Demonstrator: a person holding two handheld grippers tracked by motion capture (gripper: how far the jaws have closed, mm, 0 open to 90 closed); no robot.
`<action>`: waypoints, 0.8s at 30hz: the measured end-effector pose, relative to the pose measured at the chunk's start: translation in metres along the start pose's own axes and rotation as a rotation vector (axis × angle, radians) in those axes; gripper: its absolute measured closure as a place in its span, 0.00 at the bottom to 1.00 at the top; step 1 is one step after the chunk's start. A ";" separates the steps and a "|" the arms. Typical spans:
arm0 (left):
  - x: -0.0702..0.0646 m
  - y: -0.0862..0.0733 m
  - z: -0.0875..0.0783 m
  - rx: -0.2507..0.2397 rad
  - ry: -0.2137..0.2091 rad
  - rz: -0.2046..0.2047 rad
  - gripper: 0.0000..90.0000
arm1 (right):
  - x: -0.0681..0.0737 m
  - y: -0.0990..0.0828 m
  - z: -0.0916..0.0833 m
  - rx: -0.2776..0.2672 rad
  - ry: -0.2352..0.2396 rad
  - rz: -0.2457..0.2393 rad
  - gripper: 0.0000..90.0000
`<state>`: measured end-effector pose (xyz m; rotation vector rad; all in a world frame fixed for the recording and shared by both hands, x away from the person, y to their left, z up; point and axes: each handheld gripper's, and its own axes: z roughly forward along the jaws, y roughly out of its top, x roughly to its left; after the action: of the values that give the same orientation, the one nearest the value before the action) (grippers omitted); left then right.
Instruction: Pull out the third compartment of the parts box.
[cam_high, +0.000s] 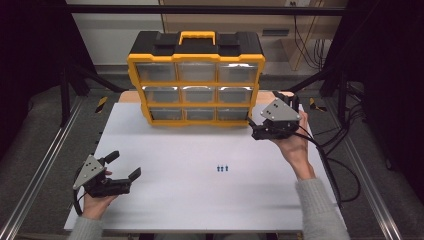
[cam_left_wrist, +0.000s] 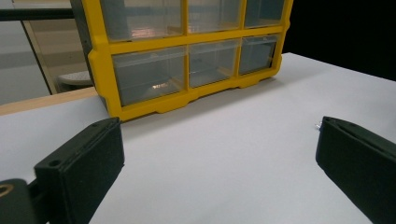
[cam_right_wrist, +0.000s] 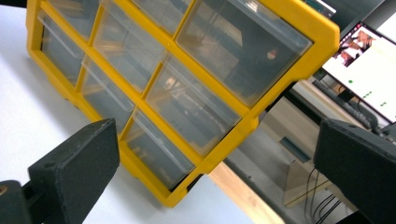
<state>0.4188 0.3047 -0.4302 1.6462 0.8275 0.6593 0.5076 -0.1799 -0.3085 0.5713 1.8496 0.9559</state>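
Observation:
A yellow and black drawer cabinet (cam_high: 196, 80) with several clear drawers stands upright at the back middle of the white table (cam_high: 200, 200). Three tiny blue pieces (cam_high: 223, 168) lie on the table right of centre. My left gripper (cam_high: 123, 165) rests open near the front left corner, aimed at the cabinet (cam_left_wrist: 154, 79), with nothing between its jaws (cam_left_wrist: 217, 140). My right gripper (cam_high: 265, 115) hovers open beside the cabinet's lower right corner. It looks at the drawers (cam_right_wrist: 187, 93) from a tilt, its jaws wide apart and holding nothing (cam_right_wrist: 215, 140).
Black cables (cam_high: 345, 165) trail off the table's right edge. A lit monitor (cam_right_wrist: 369, 60) stands beyond the cabinet in the right gripper view. Metal rails (cam_high: 40, 170) run along both sides of the table. A wooden board edge (cam_left_wrist: 42, 100) sits behind the table.

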 end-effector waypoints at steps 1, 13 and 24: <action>0.000 0.000 0.000 0.001 0.000 0.000 0.01 | 0.000 0.003 0.002 0.009 -0.003 -0.014 0.01; 0.000 0.000 0.001 0.003 0.000 0.006 0.01 | -0.001 0.021 0.014 0.012 -0.044 -0.112 0.02; 0.000 0.000 0.001 0.005 -0.001 0.007 0.01 | -0.003 0.030 0.027 0.027 -0.071 -0.197 0.02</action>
<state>0.4195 0.3042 -0.4308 1.6549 0.8237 0.6614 0.5327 -0.1541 -0.2892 0.4250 1.8201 0.7720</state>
